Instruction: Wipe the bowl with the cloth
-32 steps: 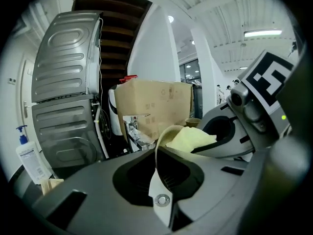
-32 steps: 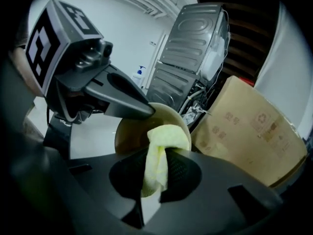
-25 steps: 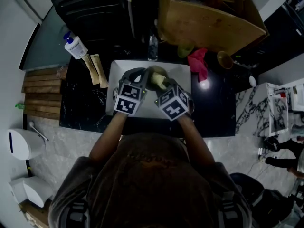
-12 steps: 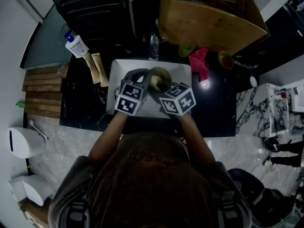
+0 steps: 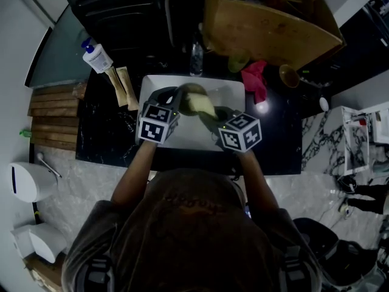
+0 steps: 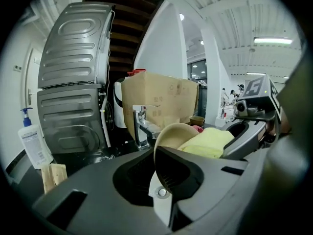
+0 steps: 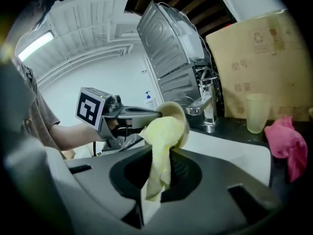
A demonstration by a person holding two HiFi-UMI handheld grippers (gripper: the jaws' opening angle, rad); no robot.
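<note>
Your left tool [image 6: 164,170] pinches the bowl [image 6: 172,132] by its rim, holding it tilted just ahead over the sink [image 5: 231,93] so its open side faces your right tool [image 7: 155,182]. That tool clamps the cloth [image 7: 164,133], whose bunched end presses into the bowl directly before it.

Brown short-sleeved T-shirt [image 5: 188,224], two grey grippers
Left gripper [image 5: 176,97] and right gripper [image 5: 210,112]: dark grey moulded bodies (one screw [image 6: 160,192] on the left), each with a black-and-white marker cube [image 5: 157,124].
</note>
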